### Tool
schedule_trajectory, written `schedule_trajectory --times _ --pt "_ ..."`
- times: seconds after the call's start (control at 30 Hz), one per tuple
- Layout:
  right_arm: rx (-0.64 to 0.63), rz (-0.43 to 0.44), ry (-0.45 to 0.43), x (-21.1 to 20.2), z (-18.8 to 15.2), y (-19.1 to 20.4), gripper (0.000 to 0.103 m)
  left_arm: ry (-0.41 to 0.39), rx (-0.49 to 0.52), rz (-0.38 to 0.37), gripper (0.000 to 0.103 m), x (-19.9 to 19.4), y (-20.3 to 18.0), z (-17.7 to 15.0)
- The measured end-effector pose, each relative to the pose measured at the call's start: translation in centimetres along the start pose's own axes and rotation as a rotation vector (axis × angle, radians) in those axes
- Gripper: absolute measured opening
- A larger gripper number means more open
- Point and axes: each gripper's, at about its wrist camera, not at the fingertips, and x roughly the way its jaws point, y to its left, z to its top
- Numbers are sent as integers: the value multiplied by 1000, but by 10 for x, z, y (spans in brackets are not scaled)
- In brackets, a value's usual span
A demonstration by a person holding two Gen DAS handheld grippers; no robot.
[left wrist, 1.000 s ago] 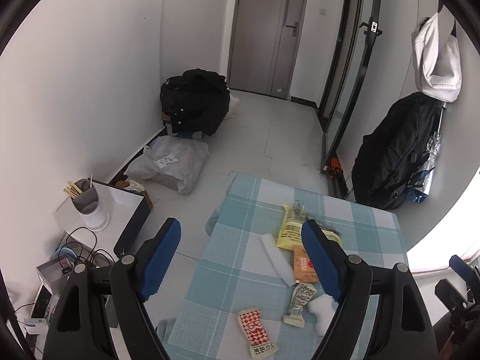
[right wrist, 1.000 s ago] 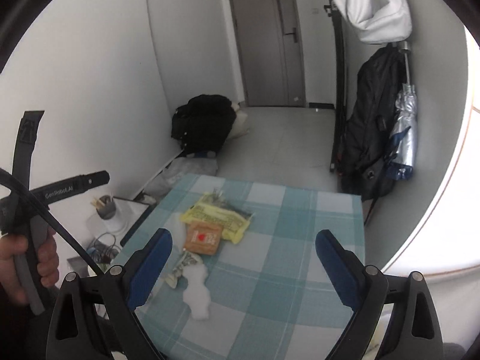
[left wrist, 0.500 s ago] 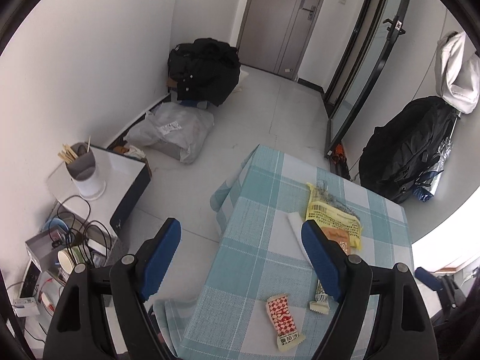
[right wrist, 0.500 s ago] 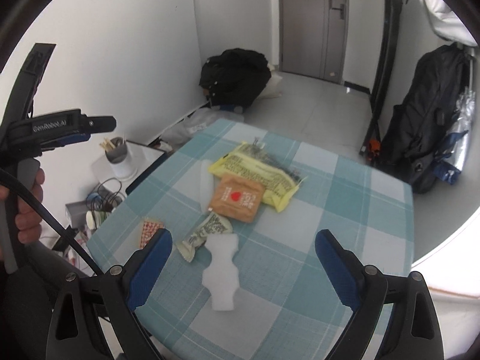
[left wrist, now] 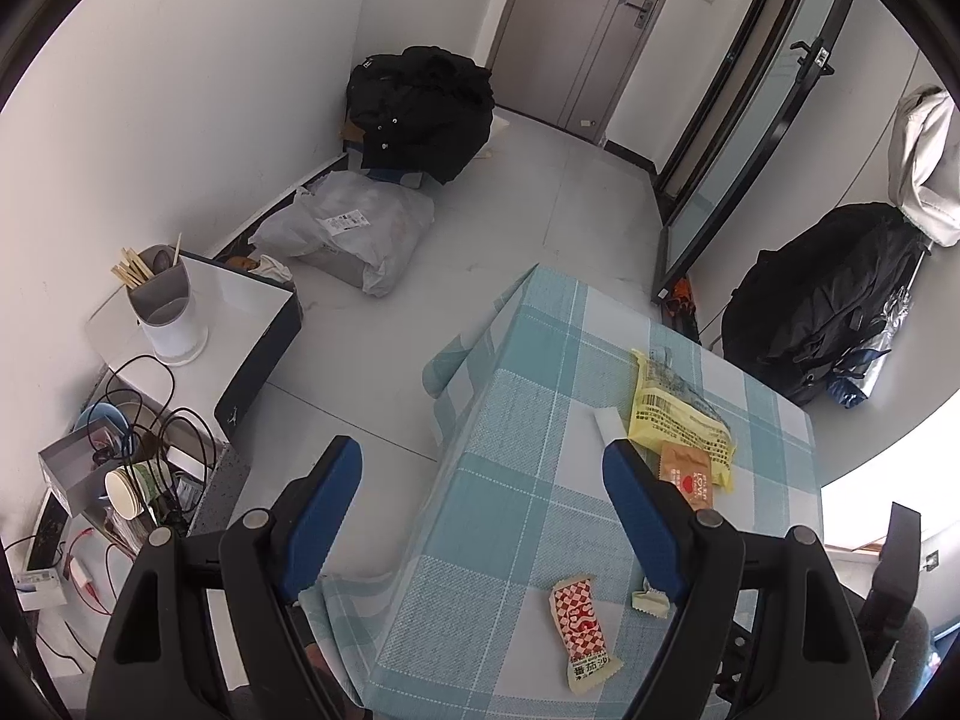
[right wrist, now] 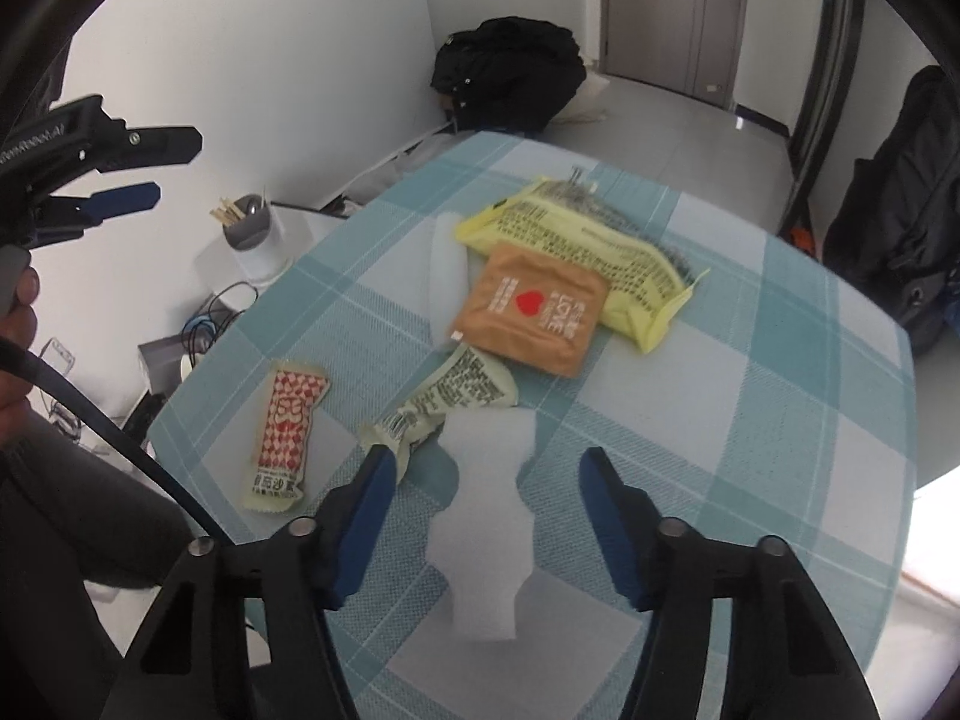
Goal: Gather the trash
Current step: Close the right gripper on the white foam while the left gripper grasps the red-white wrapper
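- We find the right gripper (right wrist: 486,474) spread wide and holding nothing, poised above the white foam strip (right wrist: 487,516), which lies flat on the table (right wrist: 750,396).
- The strip sits between the two blue fingers and runs lengthwise away from the gripper, its far end touching the pale printed wrapper (right wrist: 447,405). We judge that a closing stroke would cross its short width, which suits a pinch.
- We cannot tell whether the fingers have reached the strip's level or hang above it.
- Taking the strip as landmark: the pale printed wrapper lies at its far left corner, the red-checked sachet (right wrist: 288,435) well to its left, the orange packet (right wrist: 531,315) beyond it, and the yellow bag (right wrist: 588,255) beyond that, partly under the orange packet.
- The left gripper (left wrist: 483,480) is likewise wide open and empty, held out past the table's left edge over the floor (left wrist: 492,216). We judge the right gripper far nearer the strip.
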Motion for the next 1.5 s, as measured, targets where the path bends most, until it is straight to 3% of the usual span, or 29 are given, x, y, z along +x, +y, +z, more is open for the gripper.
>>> schedule_trajectory --times 0.07,0.17,0.23,0.5,0.7,0.83,1.1,1.27,1.5 --pt "5 22 22 7 -1 0 47 6 4 9 80 2 1 -1" --pt "9 3 45 13 -3 -1 46 20 8 19 80 7 2 -3" --pt "24 10 53 15 -5 -4 34 28 11 22 80 9 1 -3" --pt "49 37 46 10 -7 -10 33 68 51 24 80 18 -7 -7" --pt "50 34 5 -4 -5 -9 32 88 78 72 80 23 -8 -14" --pt "66 30 -25 -16 -5 -13 32 125 64 50 80 24 -6 -21" --pt "66 9 -108 -50 -5 -18 32 211 181 48 80 27 -34 -41" --pt "79 -13 -146 -64 -5 -26 32 278 179 28 80 35 -42 -54" --pt "79 -19 -180 -76 -9 -34 33 359 201 76 80 53 -51 -68"
